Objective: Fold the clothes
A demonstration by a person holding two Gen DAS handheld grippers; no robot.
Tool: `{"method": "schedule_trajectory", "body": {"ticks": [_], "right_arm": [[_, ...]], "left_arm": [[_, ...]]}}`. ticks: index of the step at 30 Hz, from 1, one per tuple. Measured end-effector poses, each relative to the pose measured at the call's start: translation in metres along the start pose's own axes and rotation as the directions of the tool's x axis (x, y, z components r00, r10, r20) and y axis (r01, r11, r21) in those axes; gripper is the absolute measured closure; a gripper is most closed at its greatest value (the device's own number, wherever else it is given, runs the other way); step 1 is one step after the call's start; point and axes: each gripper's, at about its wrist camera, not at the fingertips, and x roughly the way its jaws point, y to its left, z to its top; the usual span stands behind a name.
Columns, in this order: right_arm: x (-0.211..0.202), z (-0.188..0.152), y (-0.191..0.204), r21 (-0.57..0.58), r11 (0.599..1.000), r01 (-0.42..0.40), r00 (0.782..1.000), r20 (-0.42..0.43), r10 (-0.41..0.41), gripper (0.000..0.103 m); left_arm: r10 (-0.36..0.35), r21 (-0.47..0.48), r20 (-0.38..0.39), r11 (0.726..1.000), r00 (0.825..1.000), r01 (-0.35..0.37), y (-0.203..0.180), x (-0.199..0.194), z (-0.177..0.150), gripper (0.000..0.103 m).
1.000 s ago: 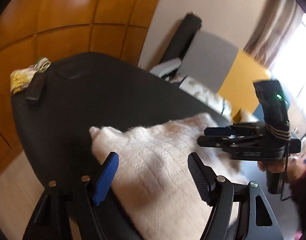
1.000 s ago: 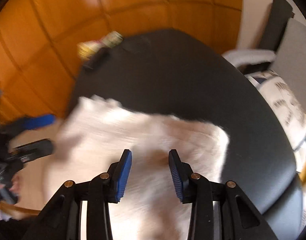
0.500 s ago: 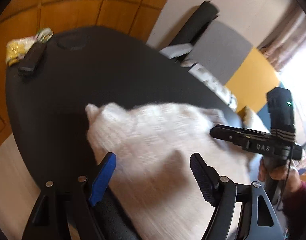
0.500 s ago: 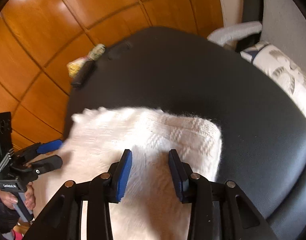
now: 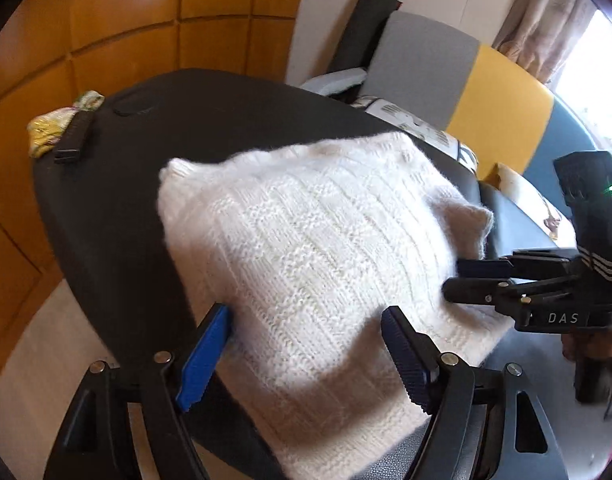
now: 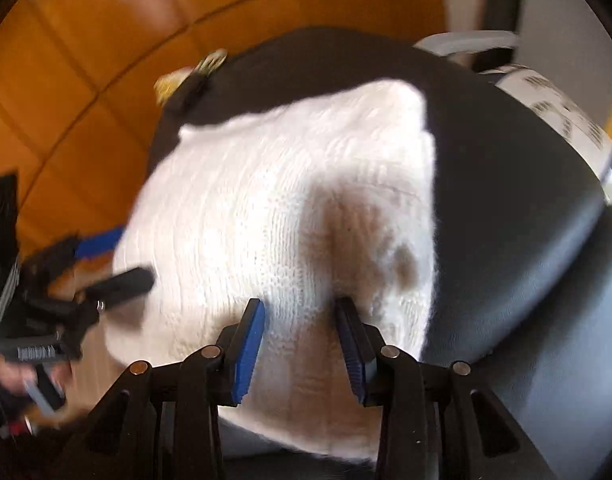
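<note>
On the black table [image 5: 105,208]: a folded white knit sweater [image 5: 314,248] lies flat.
Left gripper [image 5: 306,356]: jaws wide apart over the sweater's near edge, holding nothing.
Right gripper [image 6: 301,344]: jaws partly open above the sweater, no cloth clearly pinched.
Far corner: a yellow packet [image 5: 49,132] and a dark remote [image 5: 71,142].
</note>
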Motion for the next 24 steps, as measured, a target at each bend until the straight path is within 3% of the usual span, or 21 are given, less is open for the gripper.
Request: {"method": "schedule_trajectory", "body": {"ticks": [2, 5, 7, 9, 10, 14, 16, 18, 20, 24], "right_arm": [[-0.02, -0.004, 0.013, 0.022, 0.999, 0.048, 0.995, 0.086, -0.05, 0.065], [-0.048, -0.012, 0.04, 0.051, 0.989, 0.139, 0.968, 0.205, -0.146, 0.063], [-0.062, -0.018, 0.054, 0.096, 0.975, 0.201, 0.937, 0.271, -0.22, 0.049], [-0.069, -0.021, 0.068, 0.129, 0.965, 0.23, 0.917, 0.303, -0.259, 0.018], [-0.072, -0.023, 0.075, 0.145, 0.96, 0.24, 0.908, 0.315, -0.274, 0.015], [-0.071, -0.031, 0.102, 0.165, 0.93, 0.327, 0.872, 0.327, -0.365, 0.015], [-0.075, -0.036, 0.112, 0.16, 0.925, 0.344, 0.862, 0.336, -0.379, 0.015], [-0.078, -0.039, 0.122, 0.148, 0.923, 0.354, 0.855, 0.348, -0.384, 0.015], [-0.078, -0.04, 0.128, 0.123, 0.926, 0.358, 0.855, 0.355, -0.378, 0.015], [-0.079, -0.043, 0.14, 0.075, 0.928, 0.365, 0.854, 0.369, -0.365, 0.015]], "left_arm": [[0.034, -0.029, 0.042, 0.999, 0.999, -0.033, 0.001, -0.017, 0.001, 0.025], [0.124, -0.042, 0.101, 0.992, 0.987, -0.121, 0.003, -0.048, 0.001, 0.02], [0.172, -0.059, 0.141, 0.984, 0.975, -0.166, 0.006, -0.069, -0.001, 0.013], [0.228, -0.061, 0.162, 0.973, 0.96, -0.221, 0.005, -0.084, -0.005, 0.01], [0.25, -0.059, 0.17, 0.968, 0.953, -0.243, 0.003, -0.086, -0.006, 0.01], [0.295, -0.089, 0.197, 0.955, 0.935, -0.282, 0.005, -0.112, -0.021, 0.009], [0.281, -0.168, 0.185, 0.953, 0.942, -0.251, 0.013, -0.121, -0.023, 0.009], [0.313, -0.248, 0.169, 0.931, 0.935, -0.267, 0.021, -0.128, -0.019, 0.009], [0.389, -0.244, 0.152, 0.906, 0.908, -0.347, 0.021, -0.132, -0.014, 0.009], [0.526, -0.192, 0.191, 0.848, 0.828, -0.494, 0.014, -0.141, -0.007, 0.009]]}}
